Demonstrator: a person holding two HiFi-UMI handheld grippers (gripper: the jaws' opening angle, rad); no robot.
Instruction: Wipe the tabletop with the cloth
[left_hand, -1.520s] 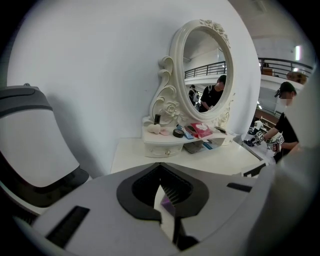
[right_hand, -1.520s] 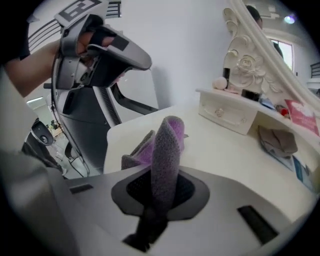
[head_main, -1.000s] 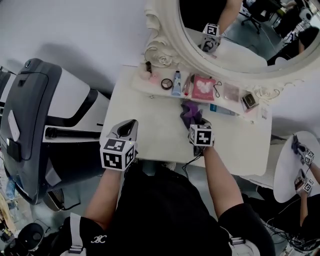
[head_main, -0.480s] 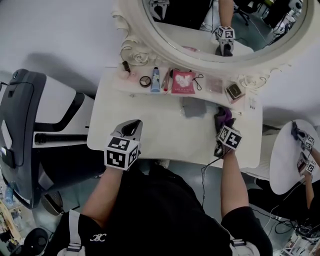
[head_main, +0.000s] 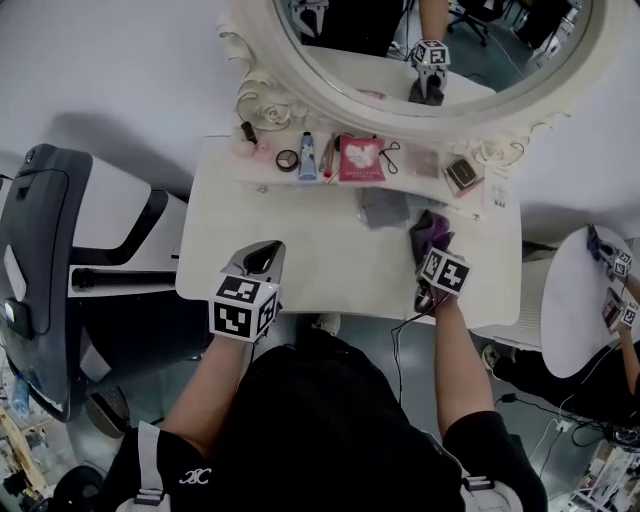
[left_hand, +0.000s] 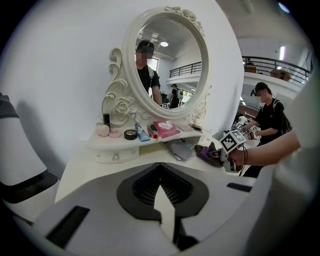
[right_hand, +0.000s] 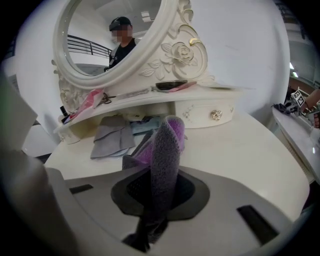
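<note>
White vanity tabletop (head_main: 300, 250) held the job. The purple cloth (right_hand: 165, 150) sat over its right half, clamped upright between the jaws of your right gripper (right_hand: 159, 200). Its loose end bunched ahead of the jaws, low against the tabletop. I couldn't confirm contact.

A folded grey cloth (head_main: 383, 208) lay just left of the purple one, under the front edge of the shelf (head_main: 400, 185).

Your left gripper (left_hand: 162, 200) hovered at the front left of the tabletop, well apart from the right. Its jaws were drawn close with only a thin slit between them, and nothing in them.

On the shelf were a blue tube (head_main: 307, 158), a round compact (head_main: 287, 159) and a pink card (head_main: 361, 160). The oval mirror (head_main: 300, 90) in its carved white frame stood behind them.

A grey and white machine (head_main: 60, 260) stood left of the vanity. At a round white table (head_main: 575, 310) to the right, another person's arm held marker-cube grippers.
</note>
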